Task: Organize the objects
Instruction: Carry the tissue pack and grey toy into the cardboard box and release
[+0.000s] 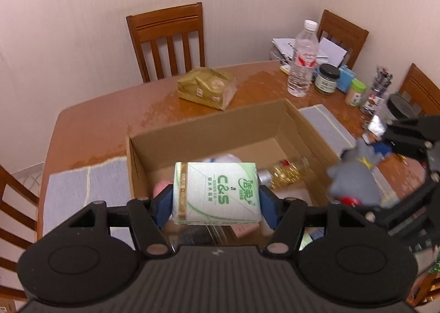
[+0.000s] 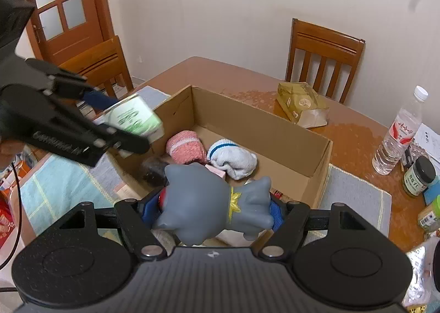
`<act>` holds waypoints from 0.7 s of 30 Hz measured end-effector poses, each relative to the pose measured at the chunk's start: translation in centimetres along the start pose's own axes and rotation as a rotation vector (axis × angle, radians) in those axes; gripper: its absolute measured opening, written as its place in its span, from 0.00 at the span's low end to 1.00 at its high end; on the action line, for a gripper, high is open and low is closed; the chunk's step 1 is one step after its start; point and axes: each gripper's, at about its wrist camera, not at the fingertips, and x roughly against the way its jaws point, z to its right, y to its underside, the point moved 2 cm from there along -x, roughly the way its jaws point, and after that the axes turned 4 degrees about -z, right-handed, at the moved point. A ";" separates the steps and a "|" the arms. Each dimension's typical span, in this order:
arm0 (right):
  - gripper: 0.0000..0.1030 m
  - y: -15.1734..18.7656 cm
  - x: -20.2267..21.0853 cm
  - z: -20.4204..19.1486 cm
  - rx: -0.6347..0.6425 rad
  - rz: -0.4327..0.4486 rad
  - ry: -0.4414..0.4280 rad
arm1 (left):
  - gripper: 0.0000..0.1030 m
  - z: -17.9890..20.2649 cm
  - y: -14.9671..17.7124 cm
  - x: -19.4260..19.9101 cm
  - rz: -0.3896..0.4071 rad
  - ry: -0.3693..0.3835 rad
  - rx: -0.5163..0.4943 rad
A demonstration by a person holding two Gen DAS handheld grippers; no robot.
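1. Pale walls and brown wooden chairs [image 1: 167, 40] ring a brown wooden counter [image 1: 90, 126], and an open cardboard box [image 1: 209, 126] sits at its middle as the landmark.
2. Over the box's near edge, the left claw [image 1: 217, 197] is clamped on a green-and-white tissue pack [image 1: 217, 192], blue pads pressing both of its sides.
3. At the box's right side, the right claw [image 2: 211, 207] is clamped on a grey cat figurine [image 2: 211, 200] with a yellow collar, held above the box's near edge.
4. Inside the box lie a pink rolled sock [image 2: 185, 146], a white rolled sock [image 2: 231, 159] and a gold-filled bottle [image 1: 286, 172].
5. Beyond the box's far wall rests a gold packet [image 1: 207, 87].
6. Far right of the box stand a clear water bottle [image 1: 302, 60] and a dark-lidded jar [image 1: 327, 77].
7. Grey placemats [image 1: 82, 192] lie under the box on both sides.
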 end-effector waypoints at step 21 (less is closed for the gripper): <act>1.00 -0.5 -2.0 3.0 -0.127 -0.010 0.110 | 0.85 -4.3 -4.8 -8.0 -0.040 -0.053 0.034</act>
